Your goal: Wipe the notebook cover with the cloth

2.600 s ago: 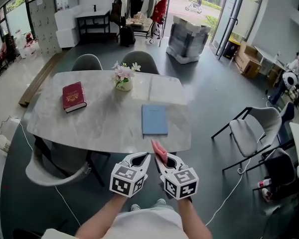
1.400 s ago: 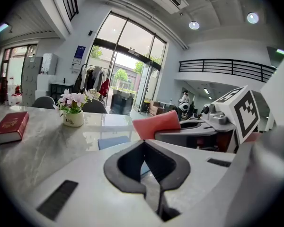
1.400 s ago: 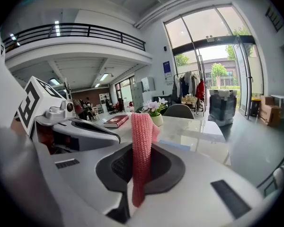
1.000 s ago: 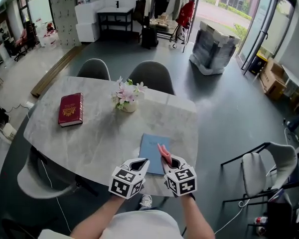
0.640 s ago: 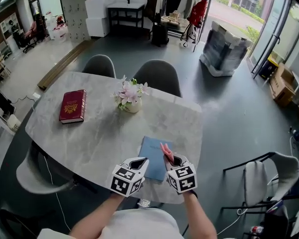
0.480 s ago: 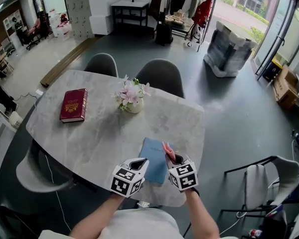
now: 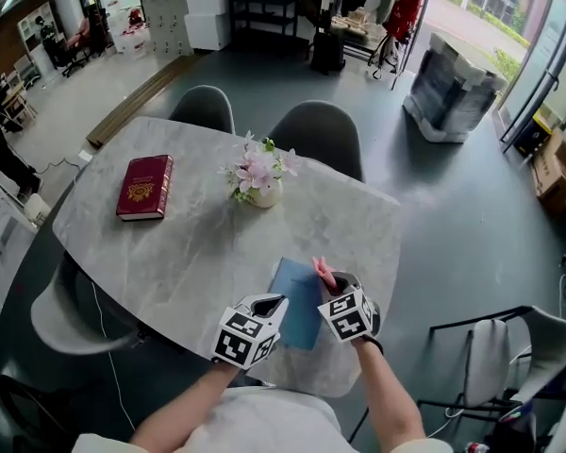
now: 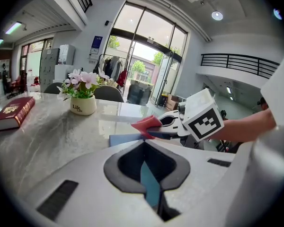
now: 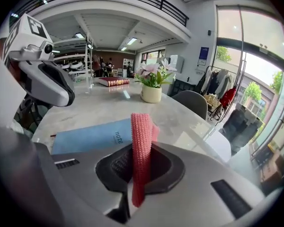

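A light blue notebook (image 7: pixel 298 311) lies flat near the front edge of the marble table (image 7: pixel 170 248). My right gripper (image 7: pixel 328 284) hovers at the notebook's right edge, shut on a pink-red knitted cloth (image 7: pixel 323 272) that sticks up out of its jaws (image 9: pixel 141 141). In the right gripper view the notebook (image 9: pixel 92 135) lies just beyond the cloth. My left gripper (image 7: pixel 271 302) hangs over the notebook's near left corner, shut and holding nothing. In the left gripper view the cloth (image 8: pixel 146 123) shows in the right gripper (image 8: pixel 163 127), above the notebook (image 8: pixel 125 138).
A dark red book (image 7: pixel 146 187) lies at the table's far left. A small pot of pink flowers (image 7: pixel 262 179) stands mid-table. Two grey chairs (image 7: pixel 203 109) (image 7: pixel 319 130) are tucked in at the far side. Another chair (image 7: pixel 495 347) stands on the floor at right.
The head view has closed in on the table. Both grippers moved forward from off the table's edge to above the notebook, the right one carrying the cloth to its right edge.
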Motion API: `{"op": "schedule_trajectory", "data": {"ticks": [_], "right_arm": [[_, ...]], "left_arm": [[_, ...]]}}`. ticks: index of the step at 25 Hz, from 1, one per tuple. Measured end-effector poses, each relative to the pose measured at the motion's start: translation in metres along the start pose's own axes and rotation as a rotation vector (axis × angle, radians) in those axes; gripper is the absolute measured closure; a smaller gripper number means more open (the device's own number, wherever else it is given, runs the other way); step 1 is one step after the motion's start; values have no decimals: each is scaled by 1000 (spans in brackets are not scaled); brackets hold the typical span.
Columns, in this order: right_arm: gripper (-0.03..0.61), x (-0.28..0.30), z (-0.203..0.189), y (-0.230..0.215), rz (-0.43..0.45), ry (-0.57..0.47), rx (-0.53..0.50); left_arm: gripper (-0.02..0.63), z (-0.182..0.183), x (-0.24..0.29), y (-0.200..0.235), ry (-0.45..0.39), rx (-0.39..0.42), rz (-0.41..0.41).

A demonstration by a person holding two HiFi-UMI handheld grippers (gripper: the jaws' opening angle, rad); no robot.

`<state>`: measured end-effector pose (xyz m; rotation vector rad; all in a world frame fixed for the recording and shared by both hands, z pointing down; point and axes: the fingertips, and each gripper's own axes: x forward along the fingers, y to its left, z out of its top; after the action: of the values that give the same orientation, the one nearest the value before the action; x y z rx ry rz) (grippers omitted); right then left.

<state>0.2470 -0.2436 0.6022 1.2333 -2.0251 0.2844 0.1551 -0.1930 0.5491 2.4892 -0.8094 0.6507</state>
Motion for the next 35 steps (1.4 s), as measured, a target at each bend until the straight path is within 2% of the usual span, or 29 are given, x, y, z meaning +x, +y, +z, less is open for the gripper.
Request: {"op": "schedule_trajectory", "data": {"ticks": [3,10,35], "right_arm": [[563,10,-1,1,15,15,-45],[563,20,-3,5,43,45,-73],[563,-4,-20,54,71,78,-33]], "left_arm": [[606,0,3,3,3,-1,3],[606,-3,4,10,11,-14,11],[606,-10,-18,0,14,-8,-22]]}}
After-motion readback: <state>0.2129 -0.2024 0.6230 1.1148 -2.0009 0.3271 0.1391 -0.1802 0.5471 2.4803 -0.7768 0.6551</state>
